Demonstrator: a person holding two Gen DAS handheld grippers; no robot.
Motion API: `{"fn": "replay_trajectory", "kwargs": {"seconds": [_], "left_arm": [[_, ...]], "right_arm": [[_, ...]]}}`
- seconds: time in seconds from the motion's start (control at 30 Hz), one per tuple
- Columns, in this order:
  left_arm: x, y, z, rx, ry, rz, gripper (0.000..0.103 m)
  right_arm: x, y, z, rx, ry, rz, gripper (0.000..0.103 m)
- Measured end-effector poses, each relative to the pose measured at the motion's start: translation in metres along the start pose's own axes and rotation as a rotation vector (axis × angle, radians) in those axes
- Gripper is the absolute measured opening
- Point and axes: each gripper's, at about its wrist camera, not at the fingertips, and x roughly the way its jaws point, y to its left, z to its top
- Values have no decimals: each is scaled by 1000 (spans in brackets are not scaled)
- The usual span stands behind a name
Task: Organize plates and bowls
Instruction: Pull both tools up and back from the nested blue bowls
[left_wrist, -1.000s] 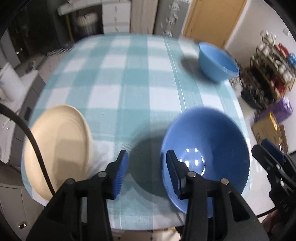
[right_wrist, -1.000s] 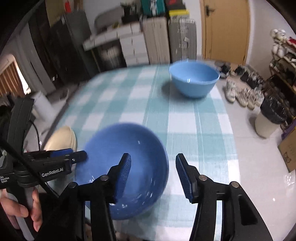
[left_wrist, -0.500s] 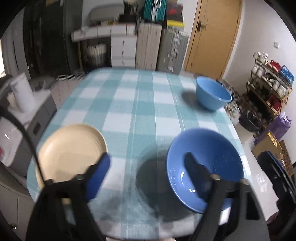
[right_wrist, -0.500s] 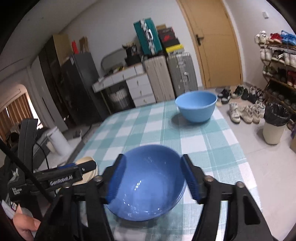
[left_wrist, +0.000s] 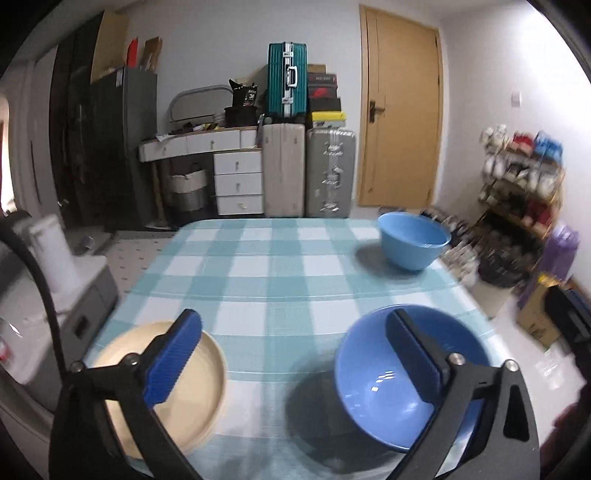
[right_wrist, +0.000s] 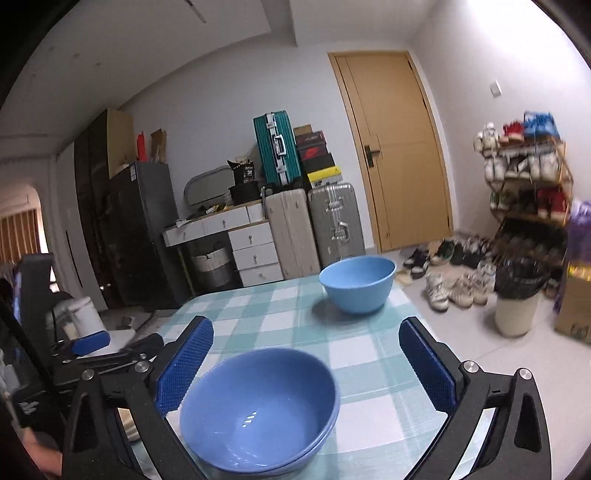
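Note:
A dark blue bowl (left_wrist: 369, 380) sits on the checked tablecloth (left_wrist: 280, 273) near the front edge, and a cream plate (left_wrist: 195, 391) lies to its left. A light blue bowl (left_wrist: 412, 240) stands at the far right. My left gripper (left_wrist: 293, 354) hovers over the front edge between plate and bowl, its jaws opening and holding nothing. In the right wrist view the dark blue bowl (right_wrist: 258, 410) lies low between the fingers of my right gripper (right_wrist: 306, 369), whose jaws are opening too, pads apart from it. The light blue bowl (right_wrist: 356, 282) stands beyond.
Behind the table stand suitcases (left_wrist: 308, 170), white drawers (left_wrist: 238, 182) and a wooden door (left_wrist: 400, 114). A shoe rack (right_wrist: 528, 184), loose shoes and a bin (right_wrist: 517, 295) fill the floor to the right. A grey cabinet (left_wrist: 55, 295) stands left of the table.
Both grippers have tipped upward and drawn back from the table, so the room now shows. Both pairs of jaws have spread much wider. The bowls and plate have stayed put.

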Motion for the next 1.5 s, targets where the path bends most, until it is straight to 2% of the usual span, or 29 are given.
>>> {"fn": "replay_trajectory", "kwargs": {"seconds": [0.17, 0.47, 0.7, 0.9, 1.03, 1.13, 1.2, 1.27, 1.5], "left_arm": [[-11, -9, -1, 27, -65, 11, 103], [-10, -17, -4, 37, -44, 10, 103], [-9, -22, -6, 82, -47, 56, 103], [-9, -21, -6, 74, -43, 46, 103], [-7, -31, -8, 128, -29, 41, 103], [-14, -41, -9, 184, -63, 42, 103], [-21, -50, -11, 232, -94, 65, 103], [-24, -56, -12, 259, -111, 124, 103], [-33, -57, -9, 227, -150, 165, 103]], "right_arm": [[-2, 6, 0, -25, 13, 35, 102], [-5, 7, -2, -35, 12, 22, 102], [2, -2, -1, 7, 54, 18, 102], [1, -6, -2, 18, 51, 11, 102], [1, -6, -2, 15, 54, 10, 102], [2, -6, -3, 7, 56, 8, 102], [2, -7, -3, 9, 51, 2, 102], [1, -10, -4, 19, 42, 3, 102], [3, -28, -5, 97, 54, -8, 102]]}}
